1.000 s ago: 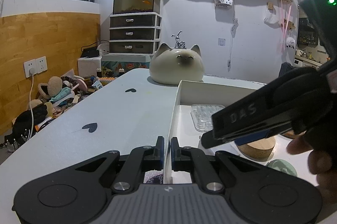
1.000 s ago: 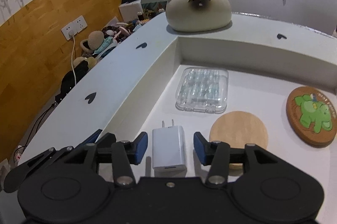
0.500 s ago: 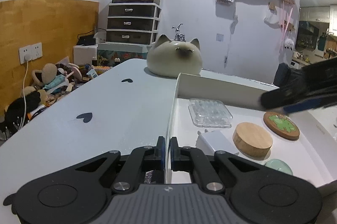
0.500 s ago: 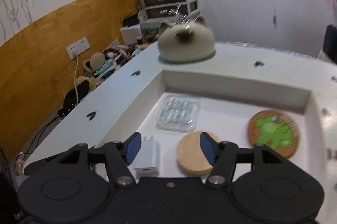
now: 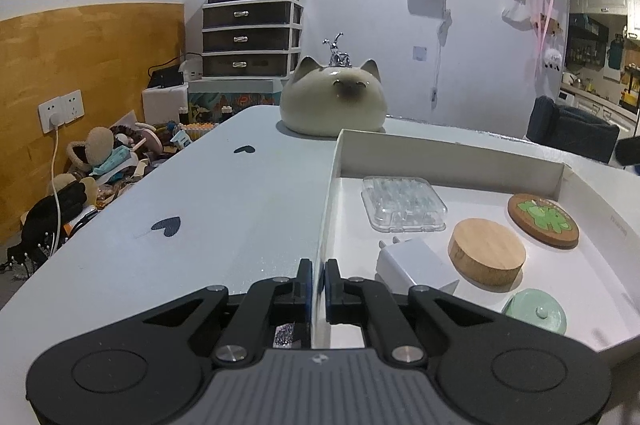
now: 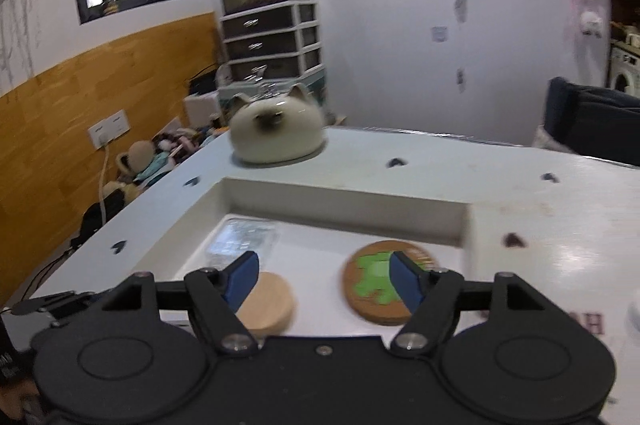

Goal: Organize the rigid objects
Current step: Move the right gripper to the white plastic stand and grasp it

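Observation:
A white tray lies on the pale table. It holds a clear plastic case, a white charger, a wooden disc, a frog coaster and a green glass piece. My left gripper is shut on the tray's left wall, which runs up between its fingers. My right gripper hovers above the tray's near side. Its jaws are opening and nothing is between them. Beyond its blue pads lie the wooden disc, the frog coaster and the clear case.
A cat-shaped ceramic sits on the table just behind the tray. Black heart stickers dot the tabletop. Toys and cables pile on the floor at left. A dark chair stands beyond the table's far right edge.
My right gripper let go of the white charger, drew back and up toward the right, and its jaws widened. It has left the left wrist view. The left gripper stayed put.

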The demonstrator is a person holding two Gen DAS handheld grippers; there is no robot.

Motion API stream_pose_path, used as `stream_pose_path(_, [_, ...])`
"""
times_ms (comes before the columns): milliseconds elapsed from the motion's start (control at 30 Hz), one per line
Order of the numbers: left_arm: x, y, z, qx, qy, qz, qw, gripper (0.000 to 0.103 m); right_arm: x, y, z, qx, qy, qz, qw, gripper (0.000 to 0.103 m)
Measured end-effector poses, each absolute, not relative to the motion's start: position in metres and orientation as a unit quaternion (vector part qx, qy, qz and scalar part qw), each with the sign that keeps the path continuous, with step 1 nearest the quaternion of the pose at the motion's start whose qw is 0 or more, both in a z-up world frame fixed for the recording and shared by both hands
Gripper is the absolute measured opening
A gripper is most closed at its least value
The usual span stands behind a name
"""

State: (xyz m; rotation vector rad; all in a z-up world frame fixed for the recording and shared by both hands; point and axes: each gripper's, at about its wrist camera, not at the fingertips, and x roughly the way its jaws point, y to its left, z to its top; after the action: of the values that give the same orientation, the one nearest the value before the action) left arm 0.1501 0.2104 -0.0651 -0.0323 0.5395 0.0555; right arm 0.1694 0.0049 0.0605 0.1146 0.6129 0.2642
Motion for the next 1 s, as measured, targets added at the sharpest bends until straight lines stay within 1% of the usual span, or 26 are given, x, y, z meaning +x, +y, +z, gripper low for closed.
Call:
stream_pose_path(267, [0.146, 0.212, -0.061, -0.027, 0.274, 0.030, 0.961, 0.005, 0.146, -0.074, 0.049, 0.077, 0.281, 0.035, 0.956, 0.074])
stream_pose_path(533, [0.142, 0.213, -0.058, -0.025, 0.274, 0.032, 0.961, 0.005, 0.123, -0.134, 0.014, 0.090, 0.307, -0.050, 0.946, 0.074])
stream_pose_path(800, [0.142, 0.212, -0.058, -0.030, 0.273, 0.038, 0.961, 0.005, 0.111, -0.148, -0.027, 0.108, 0.356, -0.085, 0.924, 0.074])
stream_pose_path(1000, [0.144, 0.212, -0.059, -0.033, 0.269, 0.036, 0.962, 0.005, 0.116, -0.139, -0.038, 0.112, 0.366, -0.080, 0.920, 0.074])
